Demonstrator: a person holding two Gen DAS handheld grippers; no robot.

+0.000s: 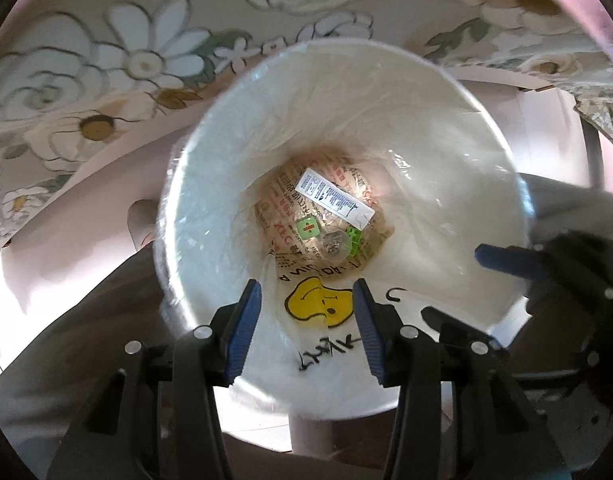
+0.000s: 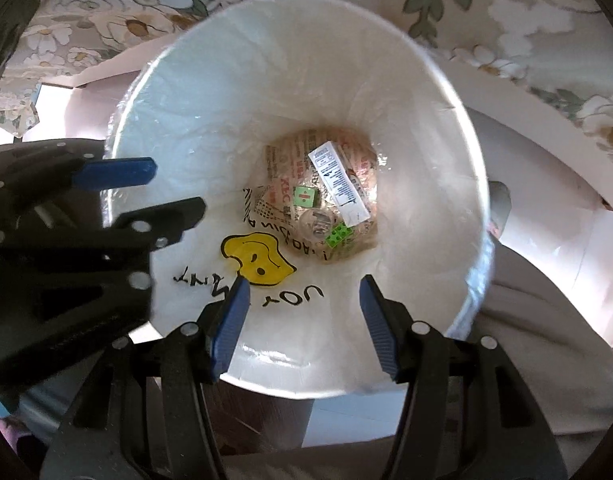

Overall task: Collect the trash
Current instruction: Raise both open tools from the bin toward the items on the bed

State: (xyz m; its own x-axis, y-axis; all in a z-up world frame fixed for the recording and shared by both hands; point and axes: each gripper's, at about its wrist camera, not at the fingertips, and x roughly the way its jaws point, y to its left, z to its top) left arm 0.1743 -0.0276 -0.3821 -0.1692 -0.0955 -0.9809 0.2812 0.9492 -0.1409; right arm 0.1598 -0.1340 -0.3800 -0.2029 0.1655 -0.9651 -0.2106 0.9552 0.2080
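Observation:
Both views look straight down into a white trash bin (image 1: 446,128) (image 2: 418,104) lined with a clear plastic bag that has a yellow smiley print (image 1: 320,306) (image 2: 258,258). At the bottom lie a printed paper wrapper (image 1: 290,236) (image 2: 282,192), a white carton (image 1: 334,198) (image 2: 338,178), green pieces (image 1: 306,228) (image 2: 304,196) and a clear lid (image 1: 334,244) (image 2: 316,222). My left gripper (image 1: 306,328) is open and empty above the bin's near rim. My right gripper (image 2: 304,324) is open and empty too. Each gripper shows at the side of the other's view.
A floral tablecloth (image 1: 66,80) (image 2: 546,32) hangs above and around the bin. A grey seat or cushion surface (image 2: 546,320) lies to the right of the bin. A pale post (image 1: 310,432) stands below the bin's near edge.

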